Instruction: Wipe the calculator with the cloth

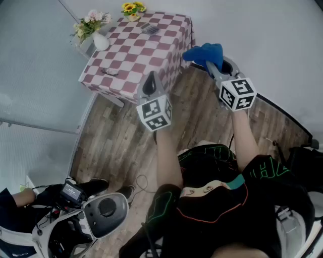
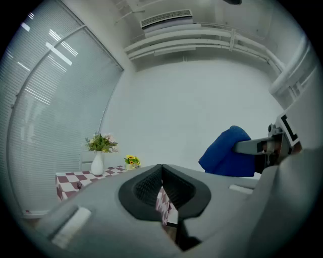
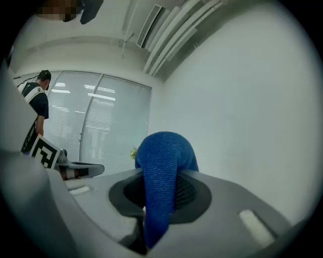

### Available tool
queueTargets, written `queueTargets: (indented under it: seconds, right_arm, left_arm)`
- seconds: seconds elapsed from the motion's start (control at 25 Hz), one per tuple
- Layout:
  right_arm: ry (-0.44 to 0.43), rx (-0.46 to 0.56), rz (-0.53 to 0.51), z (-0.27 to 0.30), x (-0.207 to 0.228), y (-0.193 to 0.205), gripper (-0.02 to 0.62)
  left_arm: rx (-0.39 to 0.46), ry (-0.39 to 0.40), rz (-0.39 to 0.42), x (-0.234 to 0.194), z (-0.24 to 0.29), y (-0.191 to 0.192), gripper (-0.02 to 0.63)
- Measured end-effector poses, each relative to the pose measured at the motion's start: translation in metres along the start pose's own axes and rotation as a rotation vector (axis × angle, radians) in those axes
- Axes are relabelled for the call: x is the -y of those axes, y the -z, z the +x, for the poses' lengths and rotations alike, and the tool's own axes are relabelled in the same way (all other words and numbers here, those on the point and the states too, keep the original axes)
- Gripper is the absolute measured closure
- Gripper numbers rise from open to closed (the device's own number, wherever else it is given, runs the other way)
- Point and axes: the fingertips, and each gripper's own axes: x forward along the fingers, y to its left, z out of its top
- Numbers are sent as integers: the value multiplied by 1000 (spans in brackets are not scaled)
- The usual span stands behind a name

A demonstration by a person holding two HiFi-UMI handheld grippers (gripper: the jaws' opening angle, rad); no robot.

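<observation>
Desk [image 1: 132,53] w/ red-and-white checked cover sits top centre of head view. White vase [image 1: 101,42] of pale flowers stands at its upper-left corner, and a small bunch of yellow flowers [image 1: 132,8] at the top edge. Small dark item [image 1: 108,72] near desk's lower-left edge, too small to ID. Wood floor [image 1: 118,146] below. White-and-black machine [image 1: 98,214] w/ cables, bottom left. Left gripper view: blinds [image 2: 45,116] at left, AC vent [image 2: 166,19] top centre. Right gripper view: person [image 3: 34,98] upper left.
</observation>
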Motion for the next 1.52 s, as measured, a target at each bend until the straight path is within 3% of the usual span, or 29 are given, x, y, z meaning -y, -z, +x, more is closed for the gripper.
queueTargets:
  seconds: [0.48, 0.68, 1.2, 1.52]
  right_arm:
    - [47, -20, 26, 6, 50, 38, 522]
    - [13, -67, 41, 42, 59, 55, 522]
    - [-86, -224, 123, 163, 129, 113, 522]
    - [-135, -245, 174, 225, 187, 126, 522]
  left_arm:
    - [-51, 27, -10, 30, 38, 47, 595]
    - [-92, -6, -25, 15, 67, 61, 595]
    - [-252, -62, -51, 8, 192, 114, 595]
    - [-286, -112, -22, 18, 261, 116, 595]
